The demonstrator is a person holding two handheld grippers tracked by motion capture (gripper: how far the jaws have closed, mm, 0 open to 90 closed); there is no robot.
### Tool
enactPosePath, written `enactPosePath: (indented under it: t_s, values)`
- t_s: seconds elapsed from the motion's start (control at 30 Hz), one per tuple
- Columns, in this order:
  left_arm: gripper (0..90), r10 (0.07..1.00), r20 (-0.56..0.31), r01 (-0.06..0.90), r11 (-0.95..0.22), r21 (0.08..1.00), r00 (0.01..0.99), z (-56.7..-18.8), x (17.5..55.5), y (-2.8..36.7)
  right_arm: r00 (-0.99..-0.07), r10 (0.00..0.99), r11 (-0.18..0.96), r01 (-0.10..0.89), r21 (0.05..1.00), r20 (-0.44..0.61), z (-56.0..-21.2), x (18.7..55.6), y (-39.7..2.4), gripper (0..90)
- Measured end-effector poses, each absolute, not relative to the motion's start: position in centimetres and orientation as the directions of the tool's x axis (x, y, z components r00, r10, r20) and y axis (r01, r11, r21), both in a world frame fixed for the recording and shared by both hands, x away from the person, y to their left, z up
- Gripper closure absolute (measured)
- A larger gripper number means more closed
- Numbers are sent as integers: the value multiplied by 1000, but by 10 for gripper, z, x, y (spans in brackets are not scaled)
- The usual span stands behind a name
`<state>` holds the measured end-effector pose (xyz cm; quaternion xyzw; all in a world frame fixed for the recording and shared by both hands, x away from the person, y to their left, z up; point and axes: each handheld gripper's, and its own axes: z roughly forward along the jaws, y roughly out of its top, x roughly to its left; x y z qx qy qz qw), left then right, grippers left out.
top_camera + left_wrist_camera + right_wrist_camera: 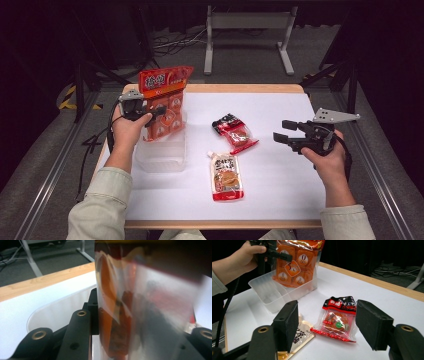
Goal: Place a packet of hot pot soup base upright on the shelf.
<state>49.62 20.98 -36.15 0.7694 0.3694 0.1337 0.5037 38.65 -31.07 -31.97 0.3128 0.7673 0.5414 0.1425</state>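
My left gripper (159, 113) is shut on a tall orange snack bag (165, 102), holding it upright with its lower end inside a clear plastic bin (160, 155) at the table's left. In the left gripper view the orange snack bag (140, 305) sits pinched between the jaws, right in front of the lens. My right gripper (281, 130) hovers open at the right side of the table, nothing between its fingers (287, 322). Beyond it lie a small red-and-black packet (338, 318) and a beige pouch (226, 176). The right gripper view also shows the bin (269, 293) and the bag (295, 262).
A white mat (270, 185) covers the wooden table (240, 88). A metal stand (247, 30) and cables lie on the floor beyond the far edge. Aluminium rails (385, 185) run along both sides of the table.
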Motion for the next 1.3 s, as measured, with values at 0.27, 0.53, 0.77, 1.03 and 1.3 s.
enactPosePath:
  t_s: [0.27, 0.53, 0.77, 1.03, 1.3]
  values:
    - [695, 691, -163, 446, -253, 859, 705, -374, 487, 222, -769, 627, 228, 331, 916, 122, -322, 387, -307, 356]
    - [697, 687, -199, 466, -227, 855, 698, -389, 479, 233, -773, 621, 236, 340, 910, 128, -324, 388, -304, 351]
    - [690, 700, -194, 478, -235, 847, 687, -387, 478, 232, -771, 622, 236, 348, 907, 133, -326, 389, -304, 346]
    - [373, 746, -218, 478, -150, 866, 629, -376, 473, 235, -771, 624, 248, 349, 904, 127, -328, 392, -302, 372]
    - [137, 785, -172, 462, -159, 872, 595, -360, 462, 241, -769, 627, 254, 351, 901, 123, -328, 392, -302, 369]
